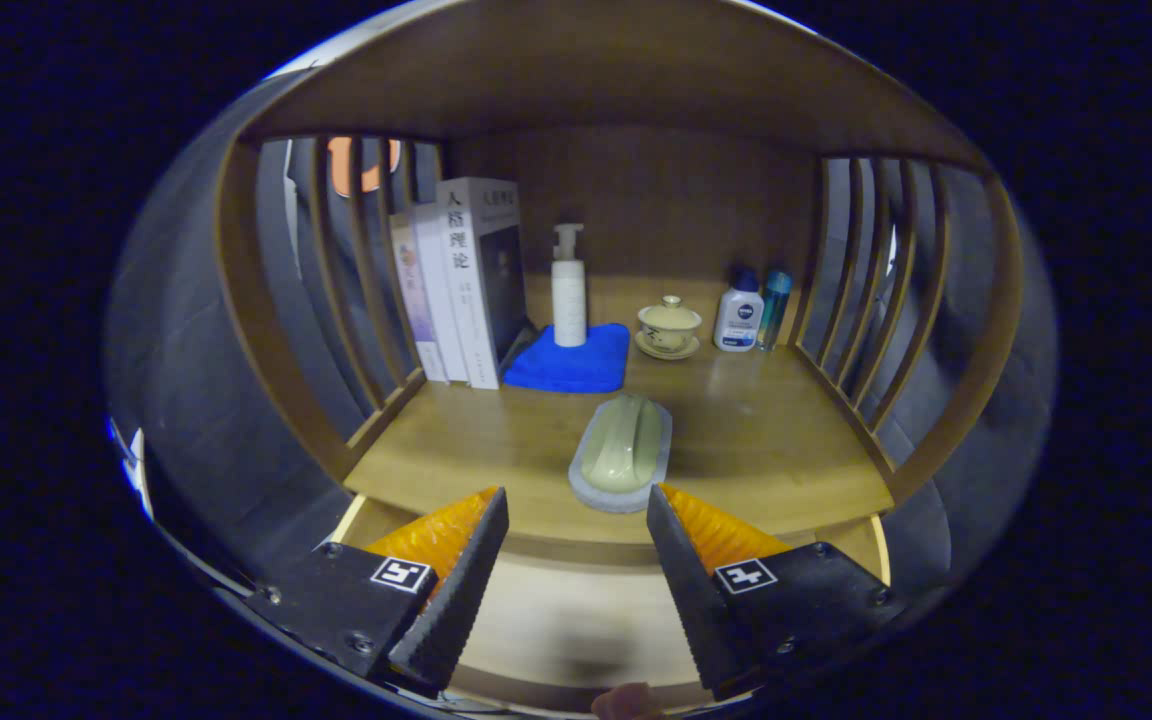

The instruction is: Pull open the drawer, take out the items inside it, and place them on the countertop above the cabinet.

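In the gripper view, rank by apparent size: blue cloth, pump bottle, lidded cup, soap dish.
Fingers open, holding nothing.
1. Soap dish, nearest, so size unsure
2. Blue cloth, about alike
3. Pump bottle
4. Lidded cup

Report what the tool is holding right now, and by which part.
Nothing is held. The tool is open, its fingers apart with only air between them; the pale green oval dish on its grey mat lies just ahead on the wooden countertop, untouched.
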`<action>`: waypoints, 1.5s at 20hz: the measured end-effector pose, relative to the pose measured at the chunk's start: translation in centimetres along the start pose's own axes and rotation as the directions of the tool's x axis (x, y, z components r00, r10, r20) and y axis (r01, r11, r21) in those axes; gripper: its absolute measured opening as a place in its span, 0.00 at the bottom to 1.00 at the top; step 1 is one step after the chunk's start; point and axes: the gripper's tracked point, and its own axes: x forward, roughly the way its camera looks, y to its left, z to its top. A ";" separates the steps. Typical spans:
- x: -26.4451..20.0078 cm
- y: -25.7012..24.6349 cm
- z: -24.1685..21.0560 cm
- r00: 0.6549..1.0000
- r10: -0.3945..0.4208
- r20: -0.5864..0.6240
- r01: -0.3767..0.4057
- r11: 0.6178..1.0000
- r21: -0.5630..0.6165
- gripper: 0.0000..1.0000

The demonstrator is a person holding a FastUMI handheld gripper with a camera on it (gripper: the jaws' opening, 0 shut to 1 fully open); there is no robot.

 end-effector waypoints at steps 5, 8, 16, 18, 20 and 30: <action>-6.2 2.0 -1.5 0.994 0.064 0.090 -0.064 0.998 0.001 0.96; -9.5 3.4 -2.4 0.977 0.121 0.178 -0.118 0.993 -0.025 0.96; -14.3 3.4 -8.0 0.922 0.102 0.375 -0.062 0.991 -0.117 0.98; -14.6 3.1 -9.9 0.904 0.097 0.416 -0.040 0.989 -0.144 0.98; -14.7 2.3 -12.2 0.895 0.064 0.442 -0.004 0.991 -0.137 0.98; -9.7 -1.4 -21.5 0.917 -0.072 0.393 0.083 0.996 -0.011 0.99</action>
